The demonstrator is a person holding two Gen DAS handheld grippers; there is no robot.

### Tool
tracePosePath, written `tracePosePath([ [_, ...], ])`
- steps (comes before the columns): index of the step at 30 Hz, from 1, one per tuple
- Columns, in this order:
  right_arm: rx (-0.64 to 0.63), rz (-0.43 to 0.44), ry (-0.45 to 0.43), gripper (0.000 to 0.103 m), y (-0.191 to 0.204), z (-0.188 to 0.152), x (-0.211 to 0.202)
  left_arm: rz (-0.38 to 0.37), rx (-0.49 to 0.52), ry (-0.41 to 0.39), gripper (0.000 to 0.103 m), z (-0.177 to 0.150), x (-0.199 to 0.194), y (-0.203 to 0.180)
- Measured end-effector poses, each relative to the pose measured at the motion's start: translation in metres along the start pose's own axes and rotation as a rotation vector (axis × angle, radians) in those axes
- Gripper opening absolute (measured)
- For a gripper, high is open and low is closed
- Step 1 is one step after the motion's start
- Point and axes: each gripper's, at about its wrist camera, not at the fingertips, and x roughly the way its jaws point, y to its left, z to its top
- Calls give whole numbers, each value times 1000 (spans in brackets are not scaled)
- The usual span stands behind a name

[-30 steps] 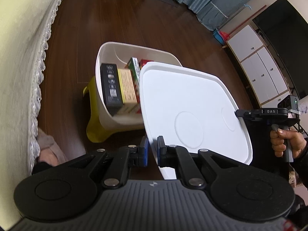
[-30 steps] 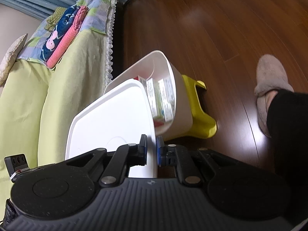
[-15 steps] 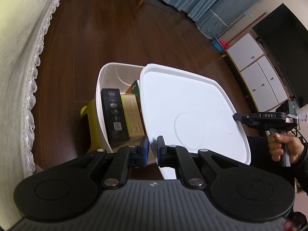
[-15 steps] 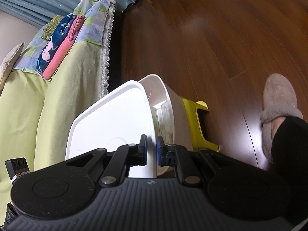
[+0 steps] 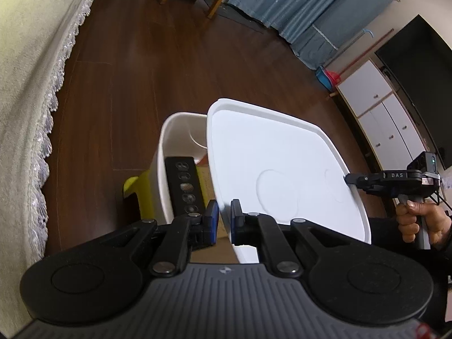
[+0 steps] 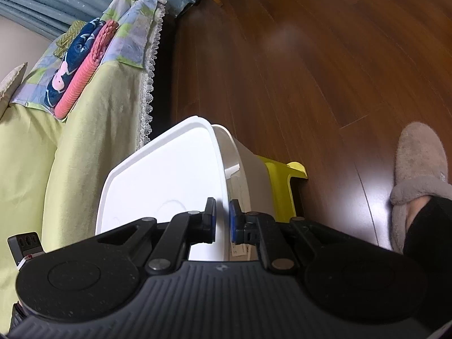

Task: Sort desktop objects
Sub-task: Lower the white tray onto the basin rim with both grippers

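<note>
Gripping opposite edges of the white lid (image 5: 282,169), both claws are clamped narrow on its rim. Left claw (image 5: 221,220) is pinching the near-left edge, blue pads (image 5: 212,214) sitting either side of the rim. Right claw (image 6: 222,220) is pinching the opposite edge; in the left wrist view its tip (image 5: 351,179) is touching the lid's far-right rim, with a hand (image 5: 418,220) wrapping the handle.

Lid is sitting tilted over the white bin (image 5: 169,152), covering most of the opening; the left part of the bin is showing open. Whether the lid is touching the bin rim is not clear.

Inside the open strip, a black box (image 5: 185,186) with a row of round pictures is lying along the bin's left wall, a tan box (image 5: 204,180) just beside it and partly under the lid. In the right wrist view only the bin's side wall (image 6: 248,175) and a sliver of the contents are showing, too narrow to read.

Bin is standing on a yellow stool (image 5: 141,197) on the dark wood floor (image 5: 127,70), beside a sofa with a pale green cover (image 6: 93,130) and lace trim. A foot in a fluffy slipper (image 6: 418,163) is resting on the floor to the right of the stool, well apart from it.
</note>
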Motion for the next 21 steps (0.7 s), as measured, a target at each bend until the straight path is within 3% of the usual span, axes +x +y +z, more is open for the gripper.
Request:
tracePosePath([
  [21,-60,-70,9,10,21,14,42,69,-54,-37,6,4,20,28],
])
